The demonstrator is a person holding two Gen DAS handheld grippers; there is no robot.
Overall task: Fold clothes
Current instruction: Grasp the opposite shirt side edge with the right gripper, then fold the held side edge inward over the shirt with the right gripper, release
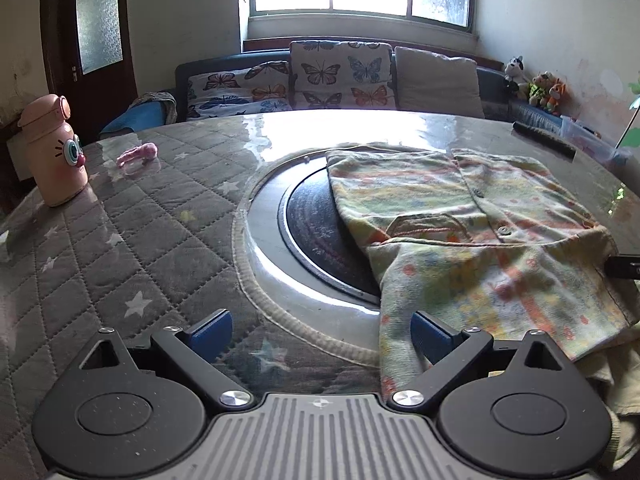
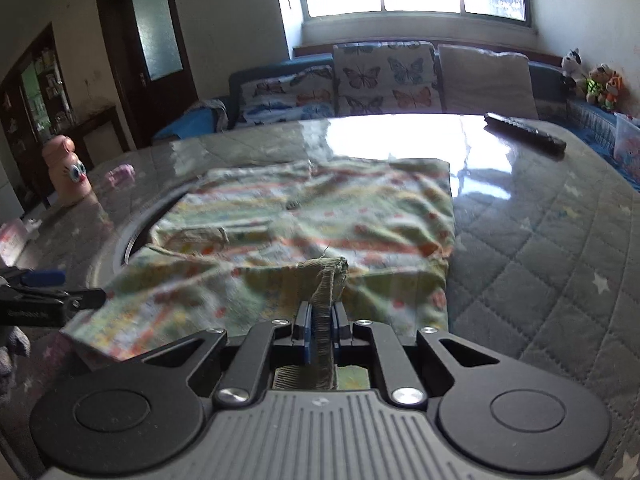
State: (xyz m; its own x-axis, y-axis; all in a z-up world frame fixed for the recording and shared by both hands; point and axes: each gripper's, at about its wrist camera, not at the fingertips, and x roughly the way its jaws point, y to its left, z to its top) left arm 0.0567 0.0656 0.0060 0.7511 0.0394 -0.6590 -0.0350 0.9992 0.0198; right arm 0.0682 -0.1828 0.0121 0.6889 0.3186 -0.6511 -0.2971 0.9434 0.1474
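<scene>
I am looking down over the round table [image 1: 168,216], with its quilted star-print cover under a glossy sheet and a dark round plate sunk in its middle. The patterned shirt [image 1: 460,216] lies across the table's centre and toward its right side, covering the right half of that plate, buttons up, one sleeve trailing to the near edge. My left gripper [image 1: 321,334] tilts down over the near edge with its jaws spread wide; the right finger lies against that sleeve, nothing is pinched. My right gripper [image 2: 320,328] also tilts down at the near edge, jaws pressed together on a ribbed cuff or hem of the shirt, which stands up in a small peak between the blue pads. A black remote [image 2: 525,132] lies at the far right edge, a pink cartoon-faced bottle [image 1: 54,152] at the far left edge, a small pink item [image 1: 137,153] just beside it. White lettering on the left gripper's body shows in the right wrist view, probably a brand, too blurred to read.
</scene>
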